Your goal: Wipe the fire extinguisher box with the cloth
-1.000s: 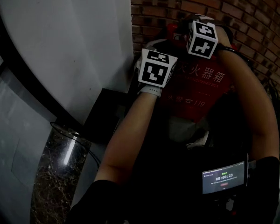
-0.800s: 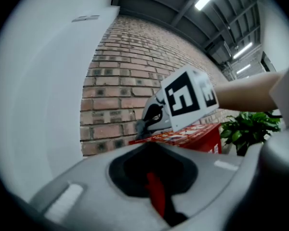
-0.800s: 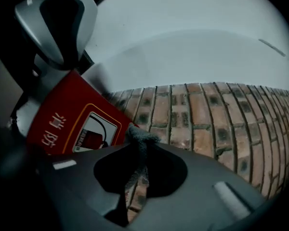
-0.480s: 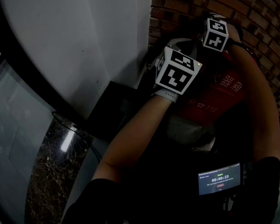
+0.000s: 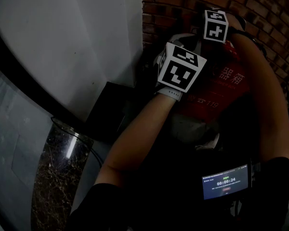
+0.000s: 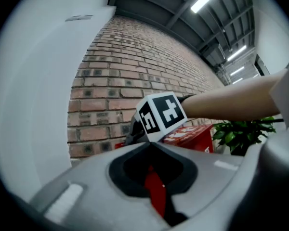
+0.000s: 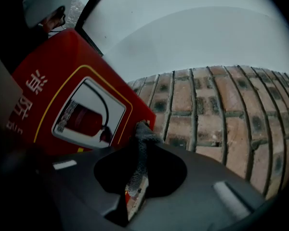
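Observation:
The red fire extinguisher box (image 5: 225, 88) with white characters leans against the brick wall. My right gripper (image 5: 216, 25) is at the box's top edge by the bricks, shut on a grey cloth (image 7: 138, 154) that sticks up between its jaws beside the box's extinguisher picture (image 7: 89, 117). My left gripper (image 5: 180, 67) hovers at the box's upper left, jaws together with nothing held. In the left gripper view the left gripper (image 6: 151, 147) faces the right gripper's marker cube (image 6: 160, 115) and the red box (image 6: 195, 137).
A brick wall (image 5: 192, 4) stands behind the box and a white curved wall (image 5: 67, 37) to its left. A dark low block (image 5: 111, 112) sits at the white wall's foot. A green plant (image 6: 241, 134) grows beyond the box. A timer screen (image 5: 226, 182) hangs at my waist.
Over the last second both grippers have moved up along the box toward the brick wall, and the left gripper has come closer to the right one. The cloth stays held.

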Available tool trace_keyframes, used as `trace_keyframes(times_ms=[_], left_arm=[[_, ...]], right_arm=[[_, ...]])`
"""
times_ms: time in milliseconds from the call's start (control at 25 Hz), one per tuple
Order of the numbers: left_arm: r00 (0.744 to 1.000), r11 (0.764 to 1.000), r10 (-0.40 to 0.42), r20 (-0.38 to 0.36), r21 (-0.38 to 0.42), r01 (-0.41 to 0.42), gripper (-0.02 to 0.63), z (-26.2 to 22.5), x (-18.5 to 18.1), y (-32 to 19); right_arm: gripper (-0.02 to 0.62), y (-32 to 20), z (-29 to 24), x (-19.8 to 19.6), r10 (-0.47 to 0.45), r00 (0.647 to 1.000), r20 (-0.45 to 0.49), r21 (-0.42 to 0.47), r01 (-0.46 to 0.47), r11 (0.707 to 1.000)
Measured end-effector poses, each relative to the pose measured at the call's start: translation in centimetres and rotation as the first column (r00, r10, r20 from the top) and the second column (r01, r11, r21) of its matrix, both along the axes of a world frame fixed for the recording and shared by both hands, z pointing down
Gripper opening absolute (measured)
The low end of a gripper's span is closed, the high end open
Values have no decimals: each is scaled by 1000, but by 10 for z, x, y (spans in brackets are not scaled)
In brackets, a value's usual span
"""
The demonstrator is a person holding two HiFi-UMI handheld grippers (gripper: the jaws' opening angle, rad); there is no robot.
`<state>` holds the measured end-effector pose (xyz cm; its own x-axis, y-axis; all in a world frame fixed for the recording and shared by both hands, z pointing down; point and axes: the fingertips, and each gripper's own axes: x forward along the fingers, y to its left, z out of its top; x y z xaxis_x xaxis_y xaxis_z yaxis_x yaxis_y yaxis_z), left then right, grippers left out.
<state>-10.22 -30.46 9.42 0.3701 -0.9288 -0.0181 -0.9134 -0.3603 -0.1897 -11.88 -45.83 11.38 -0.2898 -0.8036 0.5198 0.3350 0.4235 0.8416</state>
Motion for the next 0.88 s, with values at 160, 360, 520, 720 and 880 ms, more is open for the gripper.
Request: trace_keyframes(times_ms=[160,360,520,720,880], left_arm=[[1000,999,31,2,-20,-31,0,8,22,2],[999,999,46,21,-24,-45,0,8,50,0],[998,998,54,26,-31,-53,0,9,69,-3],[997,997,72,41,-24,-71,0,8,95,-7],[994,995,97,41,-34,-96,0,11,116,-7]], right_arm=[[32,-3,7,35,39,999,-10,-4,-39,999],[31,-11,4,86,87,996,17,-12,-86,996],[31,-17,5,121,119,992,31,-26,-118,993],[31,-22,2,165,155,986,60,-23,-154,988],[29,-24,3,195,178,982,56,-15,-178,984]])
